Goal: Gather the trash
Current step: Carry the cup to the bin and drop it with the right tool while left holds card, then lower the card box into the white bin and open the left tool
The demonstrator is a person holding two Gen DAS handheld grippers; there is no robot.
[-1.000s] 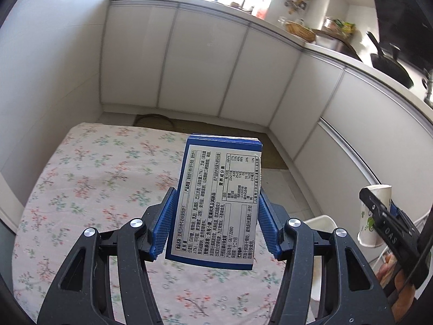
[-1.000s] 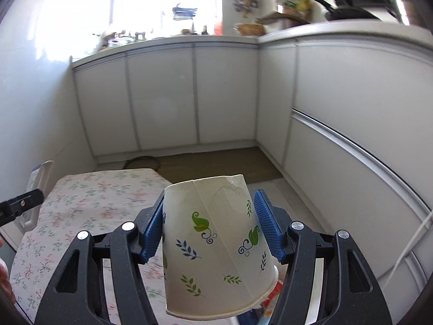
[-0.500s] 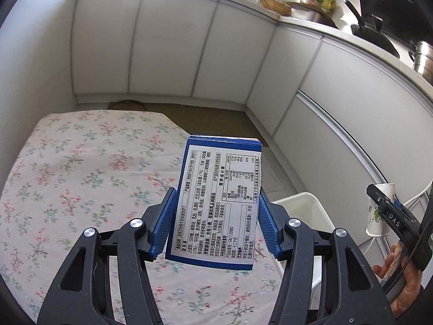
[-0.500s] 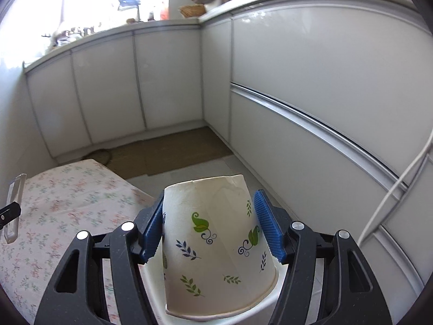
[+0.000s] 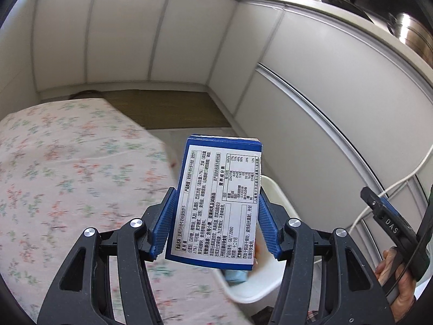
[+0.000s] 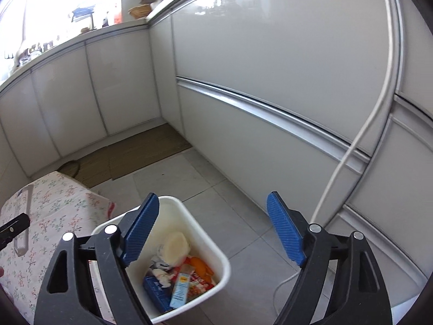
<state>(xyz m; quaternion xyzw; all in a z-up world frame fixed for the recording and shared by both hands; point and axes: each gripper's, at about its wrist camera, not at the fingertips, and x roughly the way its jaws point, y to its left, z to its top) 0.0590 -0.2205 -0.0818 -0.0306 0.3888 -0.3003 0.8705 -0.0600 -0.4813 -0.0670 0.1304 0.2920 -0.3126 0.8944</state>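
Desk (image 5: 54, 178): covered by a floral cloth, at the left in both views.
Left claw (image 5: 213, 227): clamped on a blue box (image 5: 216, 203), blue pads pressing its two sides.
Box: held upright above the desk's edge, white printed label facing the camera, partly over the bin.
Bin (image 6: 173, 208): white, on the grey tiled floor just beside the desk.
Bin contents: paper cup (image 6: 176, 246) lying on its side on top, a dark blue packet (image 6: 155, 288), a small carton (image 6: 180, 288), something orange.
Right claw (image 6: 213, 228): spread wide with nothing between the pads, hanging above the bin.
Cabinets (image 6: 270, 62): white fronts behind and to the right.
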